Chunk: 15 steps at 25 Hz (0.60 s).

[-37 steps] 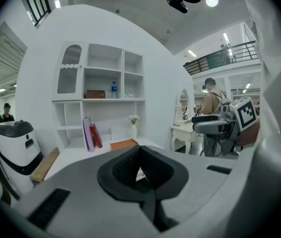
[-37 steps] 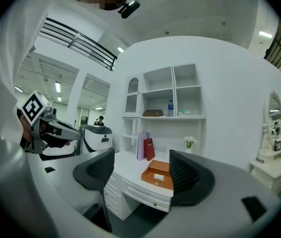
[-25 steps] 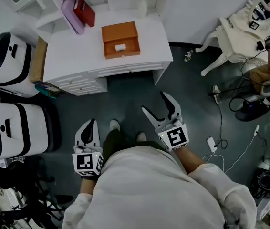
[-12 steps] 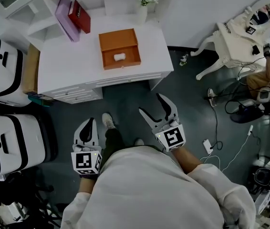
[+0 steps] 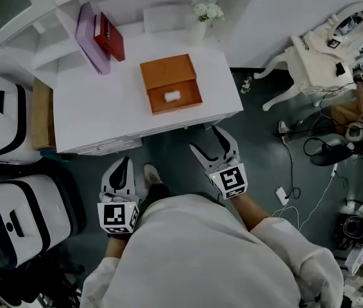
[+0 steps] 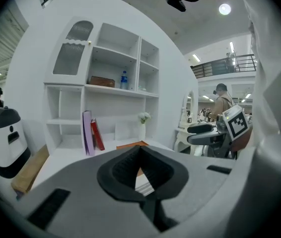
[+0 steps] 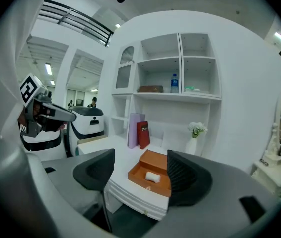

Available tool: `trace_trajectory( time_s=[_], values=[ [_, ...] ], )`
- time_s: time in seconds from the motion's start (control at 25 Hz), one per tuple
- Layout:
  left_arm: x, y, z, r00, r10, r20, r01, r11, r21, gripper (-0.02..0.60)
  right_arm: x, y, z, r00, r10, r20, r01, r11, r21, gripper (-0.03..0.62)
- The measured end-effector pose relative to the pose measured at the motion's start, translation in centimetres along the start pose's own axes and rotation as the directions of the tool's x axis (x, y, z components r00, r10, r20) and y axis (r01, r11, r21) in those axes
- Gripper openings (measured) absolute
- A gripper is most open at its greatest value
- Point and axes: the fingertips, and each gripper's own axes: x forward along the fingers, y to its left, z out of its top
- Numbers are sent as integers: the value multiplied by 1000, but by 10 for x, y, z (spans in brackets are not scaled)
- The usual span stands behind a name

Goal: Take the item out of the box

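Note:
An orange box (image 5: 170,83) lies open on the white desk (image 5: 98,108), its lid flat behind it. A small white item (image 5: 172,95) rests inside the tray. My right gripper (image 5: 211,142) hangs open just off the desk's front edge, nothing between its fingers. In the right gripper view the box (image 7: 156,163) and item (image 7: 153,177) sit ahead between the spread jaws. My left gripper (image 5: 122,166) is shut and empty, lower left, over the dark floor. The left gripper view shows a sliver of the box (image 6: 130,145) above its closed jaws.
Purple and red books (image 5: 97,31) lean at the desk's back left; a vase of flowers (image 5: 204,17) stands at the back. White machines (image 5: 5,114) and a cardboard sheet (image 5: 40,111) flank the left. A white chair (image 5: 316,59) and floor cables (image 5: 297,172) lie right.
The person has stepped toward the desk, so both grippers now sit closer to its front edge. The right gripper stays open, the left shut.

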Motion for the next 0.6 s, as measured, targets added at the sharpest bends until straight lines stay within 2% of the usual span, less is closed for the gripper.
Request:
trace_trajectory(
  time_s=[0.36,0.6],
  values=[
    [22,74,4,999,-34,-6,34,999,-19,8,80,2,-8,991,-70,-115,74,997,31,336],
    [36,90,-2,999,-35,-37,34,999,-39,8,115,-3,-27,980,-68,-185,76,996,38,336]
  ],
)
